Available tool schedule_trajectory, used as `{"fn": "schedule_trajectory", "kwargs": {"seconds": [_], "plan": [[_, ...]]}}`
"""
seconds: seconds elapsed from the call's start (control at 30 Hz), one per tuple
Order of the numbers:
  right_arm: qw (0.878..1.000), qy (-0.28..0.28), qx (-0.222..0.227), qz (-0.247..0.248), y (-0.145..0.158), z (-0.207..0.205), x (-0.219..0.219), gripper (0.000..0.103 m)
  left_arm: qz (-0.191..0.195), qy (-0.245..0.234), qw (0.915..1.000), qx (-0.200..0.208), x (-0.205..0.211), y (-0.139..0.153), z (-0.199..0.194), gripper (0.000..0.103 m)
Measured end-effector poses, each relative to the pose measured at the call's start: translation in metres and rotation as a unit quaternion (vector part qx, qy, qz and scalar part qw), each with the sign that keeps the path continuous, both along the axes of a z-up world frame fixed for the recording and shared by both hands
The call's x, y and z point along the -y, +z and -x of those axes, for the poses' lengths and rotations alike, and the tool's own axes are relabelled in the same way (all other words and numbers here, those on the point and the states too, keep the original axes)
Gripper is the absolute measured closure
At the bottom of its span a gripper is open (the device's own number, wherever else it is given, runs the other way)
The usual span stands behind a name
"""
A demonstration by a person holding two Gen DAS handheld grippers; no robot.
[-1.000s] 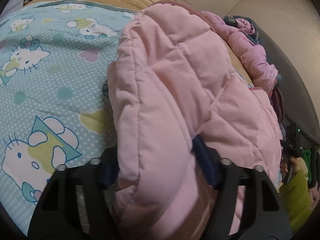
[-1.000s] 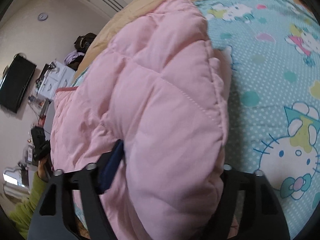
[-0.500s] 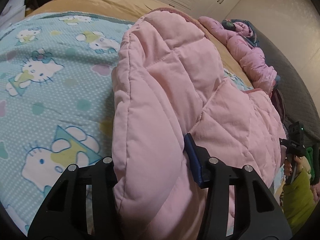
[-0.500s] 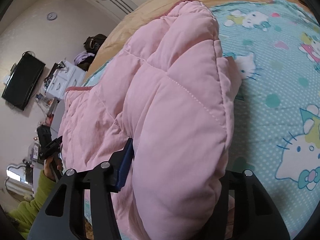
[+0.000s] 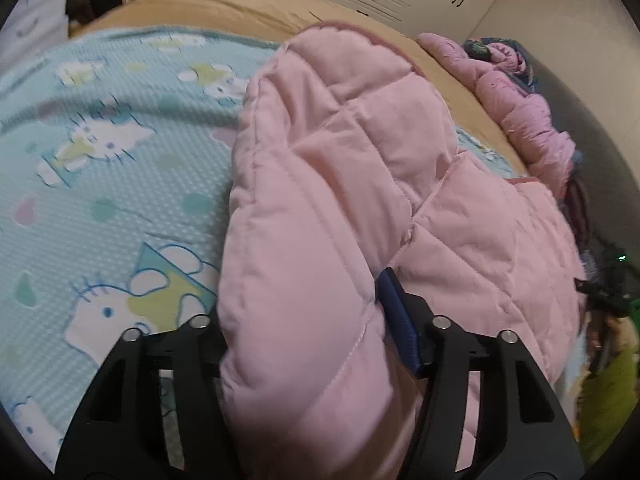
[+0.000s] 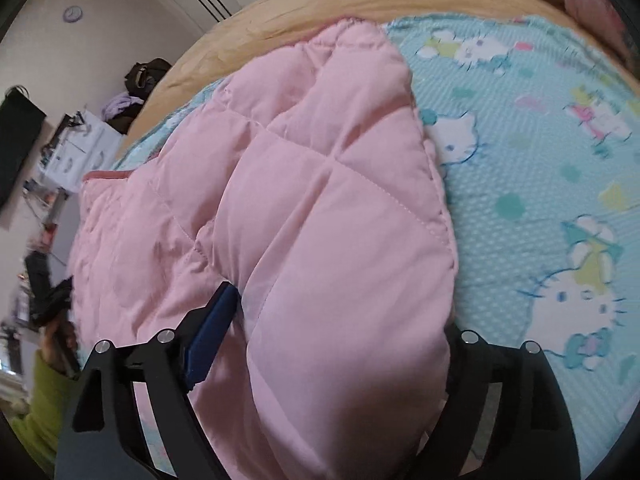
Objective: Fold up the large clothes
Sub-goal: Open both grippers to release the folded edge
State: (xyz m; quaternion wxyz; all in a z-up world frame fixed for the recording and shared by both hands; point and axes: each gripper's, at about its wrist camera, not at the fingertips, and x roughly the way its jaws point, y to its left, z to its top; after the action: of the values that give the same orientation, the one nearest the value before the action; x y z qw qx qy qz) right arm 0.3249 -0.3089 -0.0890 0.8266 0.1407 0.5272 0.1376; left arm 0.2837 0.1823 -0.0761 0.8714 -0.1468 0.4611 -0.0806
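A: Where does the pale pink quilted puffer jacket (image 5: 344, 208) lie?

B: Spread on a turquoise dotted bed sheet printed with white cartoon cats (image 5: 104, 184), which covers a tan mattress (image 5: 240, 4). A thick folded edge of the jacket bulges up between the fingers of each gripper.

A: How does the left gripper (image 5: 308, 320) stand to it?

B: Its jaws are opening. The padded fold fills the gap between them. The blue pad of one finger (image 5: 398, 328) lies against the fold's side; the other finger is hidden behind the cloth, so contact there cannot be told.

A: And the right gripper (image 6: 340, 320)?

B: Its jaws are also opening, with the jacket (image 6: 304, 208) between them. The blue pad (image 6: 210, 334) stands just beside the fold, with a narrow dark gap at its tip; the opposite finger sits at the fold's far edge, partly covered.

A: Anything else?

B: A second, darker pink puffer garment (image 5: 516, 108) lies bunched at the mattress's far side. A yellow-green sleeve (image 6: 40, 408) shows at the frame edge.
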Motion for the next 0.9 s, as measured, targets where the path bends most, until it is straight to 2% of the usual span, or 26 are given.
{"fn": "schedule_trajectory", "kwargs": {"seconds": [0.1,0.2,0.47,0.67,0.73,0.77,0.8,0.83,0.87,0.9], "plan": [[0.999,-0.001,0.018,0.045,0.007,0.008,-0.011,0.018,-0.032,-0.004,0.9994,0.007,0.009,0.008,0.005,0.046],[0.996,-0.006,0.037,0.081,0.012,0.015,-0.019,0.017,-0.047,0.000,0.9988,0.015,0.014,0.015,0.007,0.042],[0.996,-0.022,0.044,0.080,0.011,0.025,-0.007,0.015,-0.044,0.010,0.9989,0.015,0.013,0.023,0.016,0.038],[0.995,-0.040,0.046,0.076,0.016,0.027,0.001,0.012,-0.048,0.011,0.9986,0.019,0.020,0.029,0.019,0.032],[0.995,-0.042,0.053,0.075,0.017,0.029,0.000,0.011,-0.049,0.011,0.9986,0.018,0.021,0.031,0.019,0.027],[0.994,-0.044,0.059,0.077,0.019,0.030,0.000,0.006,-0.049,0.011,0.9986,0.018,0.022,0.032,0.020,0.026],[0.993,-0.051,0.071,0.082,0.021,0.032,-0.001,0.004,-0.049,0.011,0.9986,0.018,0.023,0.033,0.021,0.021],[0.992,-0.054,0.077,0.086,0.023,0.033,-0.002,0.004,-0.049,0.010,0.9986,0.016,0.024,0.034,0.022,0.012],[0.991,-0.058,0.084,0.091,0.024,0.034,-0.003,0.004,-0.051,0.010,0.9985,0.015,0.024,0.035,0.022,0.008],[0.990,-0.062,0.087,0.096,0.026,0.035,-0.004,0.004,-0.054,0.011,0.9984,0.015,0.026,0.037,0.023,0.009]]}}
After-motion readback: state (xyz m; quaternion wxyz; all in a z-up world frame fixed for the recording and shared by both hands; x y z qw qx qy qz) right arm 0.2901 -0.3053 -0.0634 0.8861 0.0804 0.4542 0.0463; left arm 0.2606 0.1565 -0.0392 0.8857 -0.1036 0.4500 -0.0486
